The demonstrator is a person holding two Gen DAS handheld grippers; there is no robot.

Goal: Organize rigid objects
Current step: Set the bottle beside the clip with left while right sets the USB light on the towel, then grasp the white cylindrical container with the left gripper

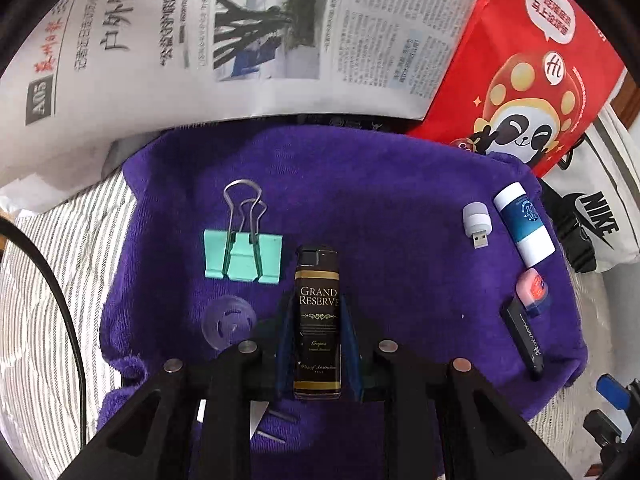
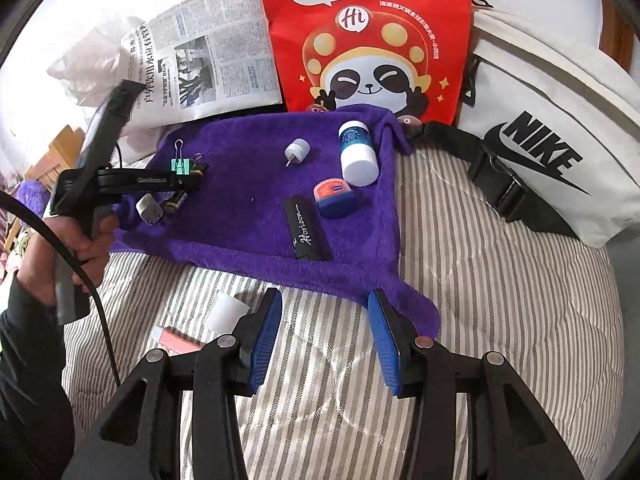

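My left gripper is shut on a black "Grand Reserve" lighter and holds it over the purple towel. A mint binder clip lies to its left, a clear plastic disc in front of that. At the towel's right lie a white USB light, a blue-and-white tube, a pink lip balm tin and a black "Horizon" case. My right gripper is open and empty over the striped bedding, near the towel's front edge. The black case lies just beyond it.
A newspaper and a red panda bag lie behind the towel. A white Nike bag sits at the right. A white plug lies on the towel's left. A white block and pink eraser lie on the bedding. A black cable runs at the left.
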